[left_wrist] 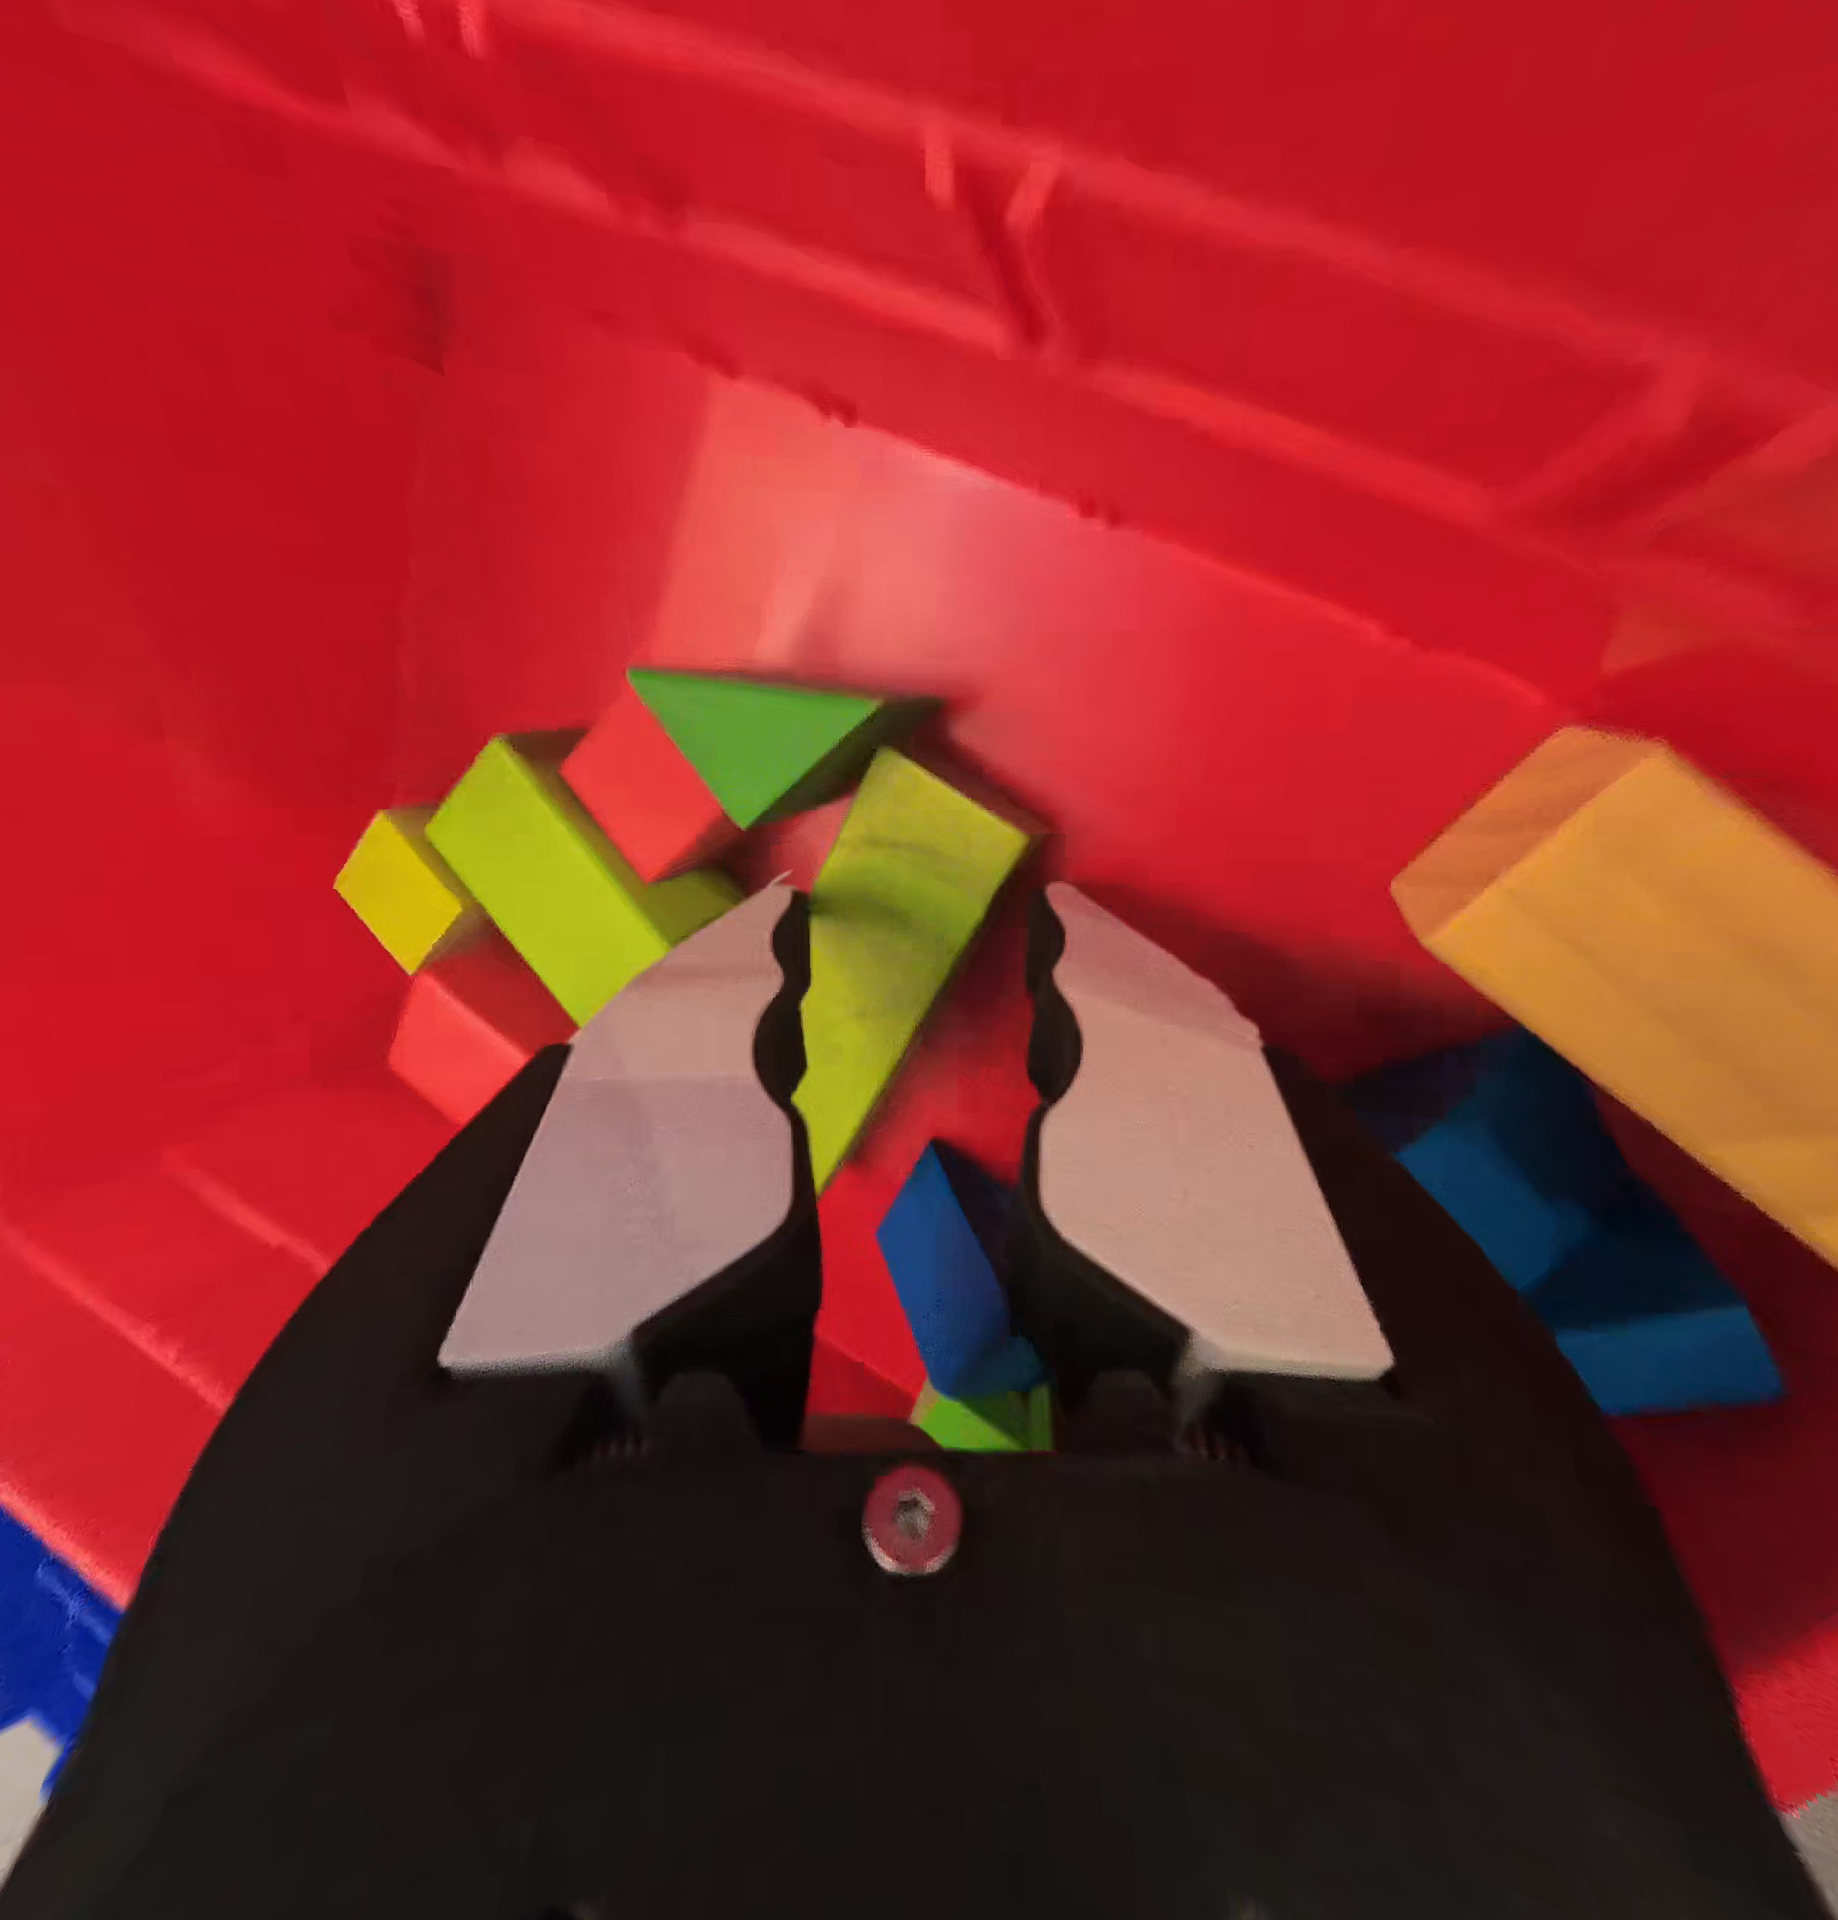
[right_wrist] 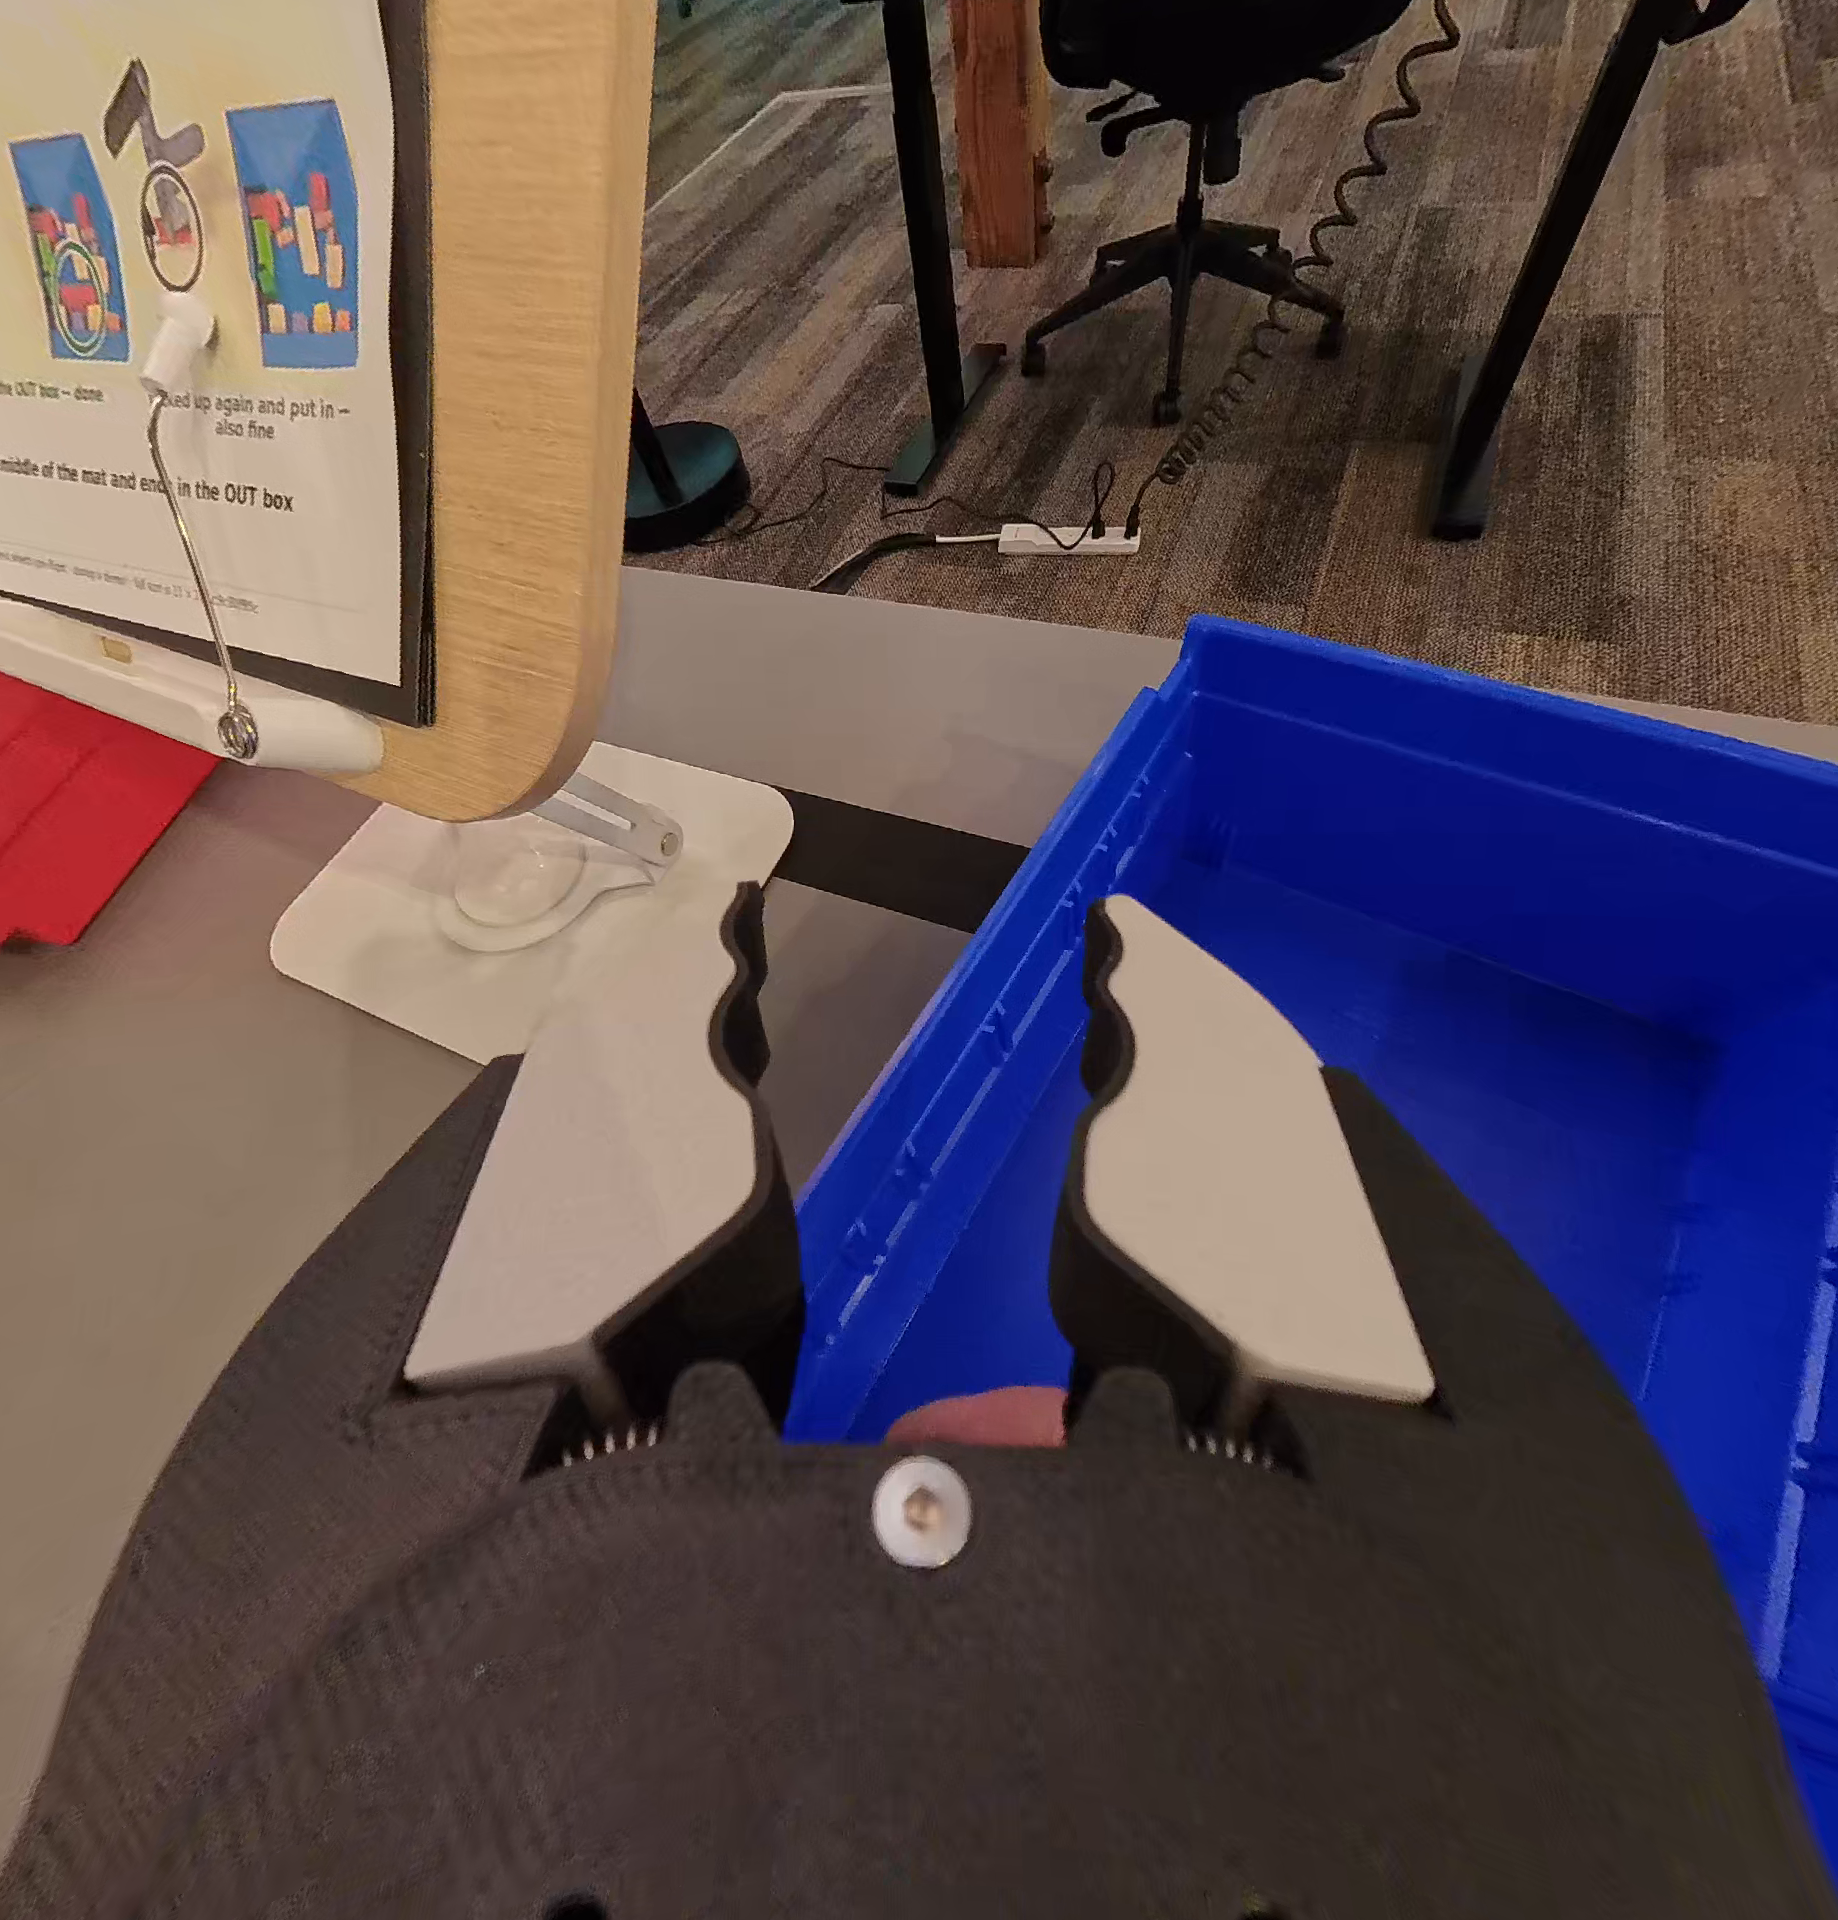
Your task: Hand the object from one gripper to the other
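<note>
My left gripper [left_wrist: 920,904] reaches down into a red bin [left_wrist: 271,520] that holds several wooden blocks. A lime green block [left_wrist: 894,935] stands between its fingers. The left pad [left_wrist: 785,997] lies against the block's edge, but a strip of red bin floor shows between the block and the right pad [left_wrist: 1050,997], so the jaws are open around it. The view is blurred by motion. My right gripper [right_wrist: 923,904] is open and empty, hovering over the left wall of an empty blue bin [right_wrist: 998,1039].
In the red bin lie a green triangle [left_wrist: 759,738], another lime block [left_wrist: 541,883], a yellow block [left_wrist: 395,894], red blocks [left_wrist: 640,795], blue blocks [left_wrist: 1559,1216] and a large orange block [left_wrist: 1663,966]. A wooden stand with an instruction sheet [right_wrist: 520,416] stands left of the blue bin on the grey table [right_wrist: 167,1091]. The tips of one gripper are about 60 cm away from the tips of the other.
</note>
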`<state>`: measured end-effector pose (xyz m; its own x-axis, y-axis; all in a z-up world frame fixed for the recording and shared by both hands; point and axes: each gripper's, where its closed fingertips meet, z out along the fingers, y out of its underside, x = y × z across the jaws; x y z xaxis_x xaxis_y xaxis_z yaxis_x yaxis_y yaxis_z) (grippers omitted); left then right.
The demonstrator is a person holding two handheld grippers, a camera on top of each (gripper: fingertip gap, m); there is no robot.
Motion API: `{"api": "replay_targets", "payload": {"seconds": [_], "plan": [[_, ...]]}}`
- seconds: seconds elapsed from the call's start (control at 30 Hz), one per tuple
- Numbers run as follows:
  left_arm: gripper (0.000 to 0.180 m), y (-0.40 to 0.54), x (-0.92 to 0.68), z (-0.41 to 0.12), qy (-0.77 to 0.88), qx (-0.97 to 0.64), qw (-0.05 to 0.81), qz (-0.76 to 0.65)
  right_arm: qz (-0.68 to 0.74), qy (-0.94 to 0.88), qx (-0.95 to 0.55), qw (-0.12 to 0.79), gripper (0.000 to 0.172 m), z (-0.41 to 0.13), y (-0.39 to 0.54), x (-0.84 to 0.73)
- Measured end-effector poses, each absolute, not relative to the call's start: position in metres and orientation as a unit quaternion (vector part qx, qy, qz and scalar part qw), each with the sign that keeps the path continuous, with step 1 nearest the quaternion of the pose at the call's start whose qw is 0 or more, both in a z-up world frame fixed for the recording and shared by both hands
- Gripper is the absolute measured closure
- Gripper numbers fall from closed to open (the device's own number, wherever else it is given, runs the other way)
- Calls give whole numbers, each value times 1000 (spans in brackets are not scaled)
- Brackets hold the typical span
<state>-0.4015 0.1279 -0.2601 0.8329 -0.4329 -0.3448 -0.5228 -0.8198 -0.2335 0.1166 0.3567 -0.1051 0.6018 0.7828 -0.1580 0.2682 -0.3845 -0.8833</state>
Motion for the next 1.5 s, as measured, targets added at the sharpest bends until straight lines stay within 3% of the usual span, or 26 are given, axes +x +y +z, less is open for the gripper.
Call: {"api": "replay_targets", "payload": {"seconds": [0.1,0.27,0.37,0.63,0.67,0.7,0.73,0.77,0.87,1.03,1.07,1.13,1.27,1.37,1.43,1.5], "plan": [[136,133,-403,-261,238,-949,166,124,297,-337,-777,440,115,-104,356,115],[107,138,-416,-259,206,-955,177,122,301,-340,-777,436,115,-107,355,111],[139,132,-402,-265,204,-963,167,55,300,-344,-777,434,115,-108,354,108],[142,120,-381,-260,220,-963,158,7,303,-352,-773,431,115,-106,350,102],[133,118,-379,-263,228,-961,154,4,305,-352,-772,432,115,-105,350,102],[110,114,-377,-269,231,-963,140,-5,308,-352,-771,432,115,-104,349,101],[110,116,-372,-270,229,-962,146,-22,310,-352,-770,432,115,-103,349,101],[114,116,-370,-270,231,-961,147,-31,310,-352,-769,433,115,-103,349,101],[161,120,-369,-268,238,-958,157,-33,312,-354,-768,433,115,-101,348,100],[180,115,-371,-269,251,-957,145,-22,313,-356,-766,434,115,-100,347,99],[178,113,-377,-268,244,-961,133,-6,313,-356,-766,434,115,-99,346,99],[154,112,-385,-260,232,-964,125,26,313,-356,-765,436,115,-98,346,99],[119,147,-398,-241,189,-958,195,90,313,-359,-764,435,115,-98,345,98],[119,172,-398,-232,151,-952,243,109,315,-358,-763,436,115,-96,345,98],[120,175,-404,-242,129,-958,225,120,315,-357,-763,438,115,-95,345,99],[102,174,-410,-256,134,-959,209,141,316,-356,-762,439,115,-94,345,99]]}}
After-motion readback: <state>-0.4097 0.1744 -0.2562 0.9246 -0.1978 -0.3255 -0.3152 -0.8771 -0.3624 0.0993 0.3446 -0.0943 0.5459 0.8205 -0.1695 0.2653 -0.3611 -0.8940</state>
